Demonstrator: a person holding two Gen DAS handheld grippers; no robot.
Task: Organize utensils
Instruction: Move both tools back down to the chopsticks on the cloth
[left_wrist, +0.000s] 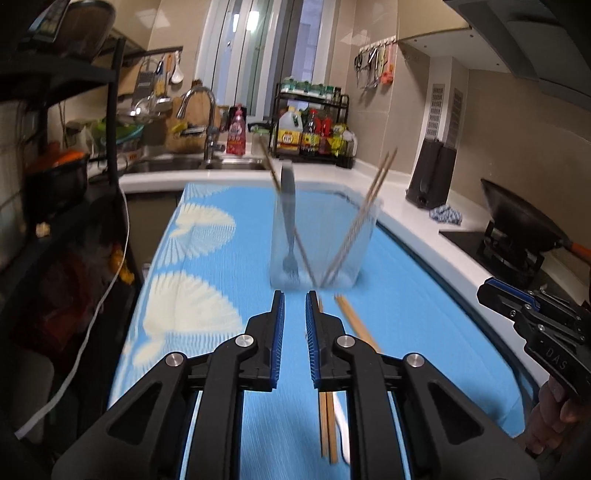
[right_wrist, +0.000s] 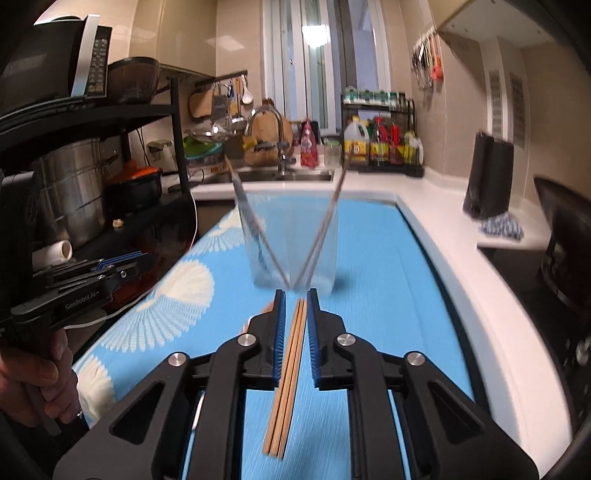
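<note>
A clear glass holder (left_wrist: 325, 240) stands on the blue patterned mat (left_wrist: 207, 266). It holds a metal fork (left_wrist: 290, 221) and several wooden chopsticks (left_wrist: 358, 221). It also shows in the right wrist view (right_wrist: 295, 243). A pair of wooden chopsticks (right_wrist: 288, 376) lies flat on the mat between the open fingers of my right gripper (right_wrist: 295, 299), apart from the pads. In the left wrist view this pair (left_wrist: 356, 321) lies just right of my left gripper (left_wrist: 295, 299), which is open a little and empty. My right gripper also shows at the right edge (left_wrist: 517, 306).
A sink with a tap (left_wrist: 207, 122) and a rack of bottles (left_wrist: 314, 129) stand at the back. A black knife block (left_wrist: 430, 173) and a wok (left_wrist: 517, 218) are on the right counter. A black shelf with pots (right_wrist: 92, 177) stands on the left.
</note>
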